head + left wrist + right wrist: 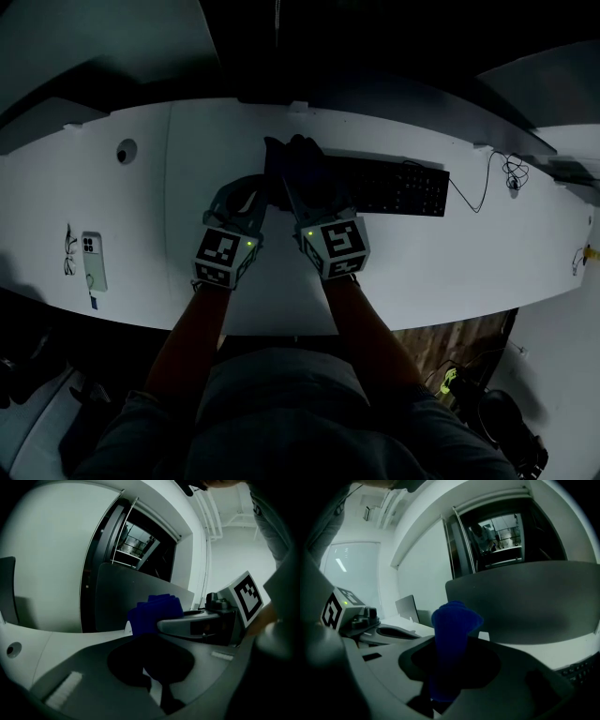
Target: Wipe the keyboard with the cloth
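White counter (pixel 450 253) seen from above in dim light, items listed from left to right. At the far left a phone (pixel 91 260) lies flat with its camera end away from the person, and just beside it on its left is a small dark item (pixel 68 251) too dim to identify. Behind these, a round hole (pixel 126 150) is set in the counter top. Near the middle, the left claw (pixel 266 191) and the right claw (pixel 302 193) point away from the person and converge, each carrying its marker cube at the near end. The cloth (pixel 292 157) is held between them. It reads as dark from the head view and as deep blue from both gripper views. The left claw appears closed on the shaded lower part of the cloth, with the right claw's grey finger crossing just in front of the cloth. The right claw is closed on the cloth, which stands upright out of its jaws as a bunched column. The cloth sits over the left end of the keyboard (pixel 398 188); whether it touches the keys cannot be told. The keyboard is black and lies along the far part of the counter, stretching to the right of the claws. From its right end a thin cable (pixel 483 192) runs toward the back right corner.
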The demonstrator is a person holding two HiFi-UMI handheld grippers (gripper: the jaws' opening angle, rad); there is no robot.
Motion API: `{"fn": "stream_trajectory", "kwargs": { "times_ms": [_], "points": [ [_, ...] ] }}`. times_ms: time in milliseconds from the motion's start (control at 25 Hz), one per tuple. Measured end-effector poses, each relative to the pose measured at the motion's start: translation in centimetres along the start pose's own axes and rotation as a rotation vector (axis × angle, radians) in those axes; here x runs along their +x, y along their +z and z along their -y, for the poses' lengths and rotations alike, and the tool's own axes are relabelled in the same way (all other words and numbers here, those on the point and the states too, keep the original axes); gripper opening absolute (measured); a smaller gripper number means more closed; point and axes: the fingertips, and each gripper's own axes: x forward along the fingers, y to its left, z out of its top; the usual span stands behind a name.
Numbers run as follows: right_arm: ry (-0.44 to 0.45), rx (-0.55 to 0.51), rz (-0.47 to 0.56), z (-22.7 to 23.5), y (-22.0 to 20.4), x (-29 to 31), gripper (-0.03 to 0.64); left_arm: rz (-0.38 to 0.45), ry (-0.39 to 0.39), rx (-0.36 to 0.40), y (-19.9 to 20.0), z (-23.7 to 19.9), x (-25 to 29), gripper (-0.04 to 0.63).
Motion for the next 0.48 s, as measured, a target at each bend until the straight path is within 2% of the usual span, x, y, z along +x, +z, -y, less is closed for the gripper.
{"fn": "stream_trajectory", "kwargs": {
  "times_ms": [240,480],
  "points": [
    [-0.017,0.048,-0.074,1.2,-3.2,1.7,0.126,-0.038,0.037,-0.042,-2.5,-1.7,1.6,0.008],
    [-0.059,-0.021,-0.126,2.1,-5.2,2.6,0.126,-0.05,0.043,-0.08,-3.7,-2.3,2.4,0.008]
  ]
}}
